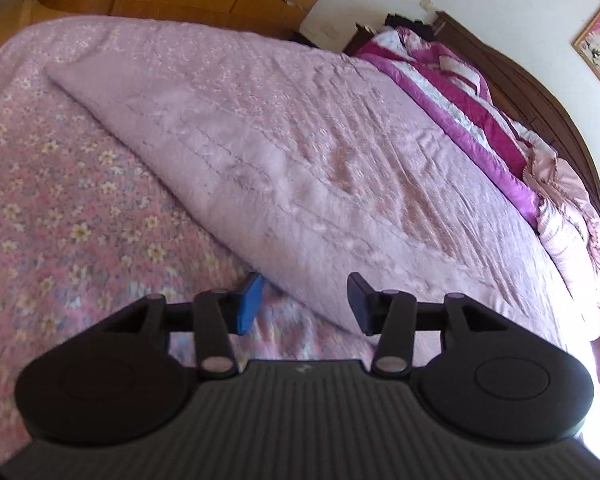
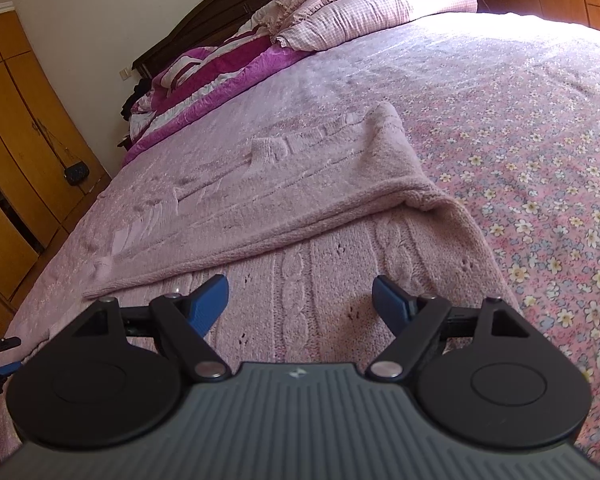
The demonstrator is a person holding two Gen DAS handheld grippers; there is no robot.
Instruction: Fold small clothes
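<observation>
A pale pink knitted sweater [image 2: 300, 200] lies flat on the bed, with one part folded over the cable-knit body [image 2: 320, 288]. My right gripper [image 2: 300, 304] is open and empty, just above the sweater's near body. In the left wrist view the same pink garment [image 1: 280, 168] stretches across the bed. My left gripper [image 1: 306, 300] is open and empty, over the garment's near edge, with blue pads [image 1: 250, 300] showing. The left gripper also shows at the far left edge of the right wrist view [image 2: 0, 356].
The bed has a pink floral cover [image 1: 40, 200], also seen in the right wrist view [image 2: 540, 160]. Magenta quilts and pillows [image 2: 260, 48] are piled at the dark headboard [image 1: 540, 92]. Wooden wardrobes [image 2: 16, 140] stand beside the bed, with a small black bag [image 2: 76, 172] hanging.
</observation>
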